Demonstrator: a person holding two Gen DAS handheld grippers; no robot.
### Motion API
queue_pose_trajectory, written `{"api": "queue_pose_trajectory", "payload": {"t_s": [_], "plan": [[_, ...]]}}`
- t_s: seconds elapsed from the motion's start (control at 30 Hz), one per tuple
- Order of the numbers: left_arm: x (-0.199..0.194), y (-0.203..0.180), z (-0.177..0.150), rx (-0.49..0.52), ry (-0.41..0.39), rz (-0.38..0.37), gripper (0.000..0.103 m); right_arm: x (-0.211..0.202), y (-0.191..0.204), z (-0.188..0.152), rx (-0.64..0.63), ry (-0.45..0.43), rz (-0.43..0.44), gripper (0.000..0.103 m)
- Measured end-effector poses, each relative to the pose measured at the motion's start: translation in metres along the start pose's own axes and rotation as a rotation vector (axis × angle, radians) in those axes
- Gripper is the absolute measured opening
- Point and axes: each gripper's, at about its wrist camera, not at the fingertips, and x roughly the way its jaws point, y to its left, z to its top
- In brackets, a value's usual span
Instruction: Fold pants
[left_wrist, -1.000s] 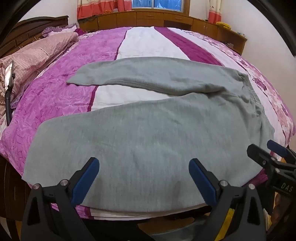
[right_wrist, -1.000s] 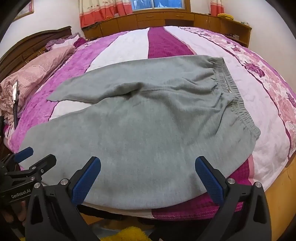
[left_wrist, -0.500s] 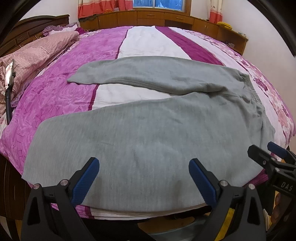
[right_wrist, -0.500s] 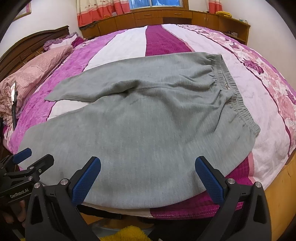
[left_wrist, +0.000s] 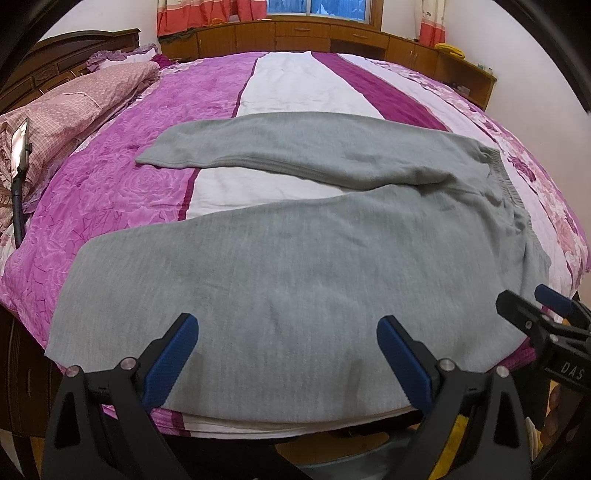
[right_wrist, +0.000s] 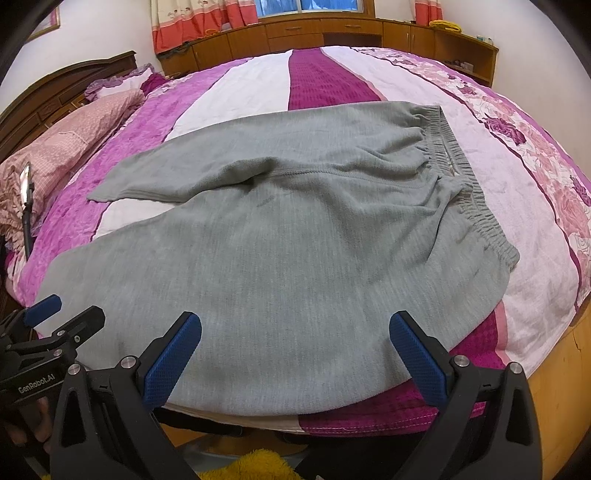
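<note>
Left gripper (left_wrist: 288, 354): blue-padded fingers spread wide apart, holding nothing, poised at the near edge of the bed (left_wrist: 110, 206) over the lower part of the nearer trouser leg. Seen also from the right wrist camera at its lower left (right_wrist: 62, 314).

Right gripper (right_wrist: 295, 354): fingers likewise wide apart and empty, poised at the same near edge, further toward the waistband end. Seen from the left wrist camera at its lower right (left_wrist: 535, 306).

Grey pants (left_wrist: 295, 266): one pair, fleece-like knit, lying flat on the bedspread, unfolded. Nearer leg runs along the near edge of the bed directly ahead of both grippers, its fabric reaching the edge below the fingertips. Whether any finger touches the cloth cannot be told. Legs splayed in a V, a strip of bedspread showing between them; hems toward the left side of the bed.

Waistband (right_wrist: 465, 192): elasticated, gathered, toward the right side of the bed.

Farther leg (left_wrist: 280, 147): lies across the middle of the bed.

Bedspread (right_wrist: 321, 77): striped purple, white and magenta, floral border at right.

Pillows (left_wrist: 70, 107): pink, at the far left corner by the dark wooden headboard (left_wrist: 48, 66).

Wooden cabinets (right_wrist: 332, 33): along the far wall, below a curtained window.
</note>
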Motion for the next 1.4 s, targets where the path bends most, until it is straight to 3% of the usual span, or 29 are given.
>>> {"api": "queue_pose_trajectory", "payload": {"t_s": [1.4], "plan": [[0.008,0.025,0.011,-0.038,0.047,0.04,0.1,-0.003,-0.01,0.006,0.025,0.012,-0.002,0.098]]}}
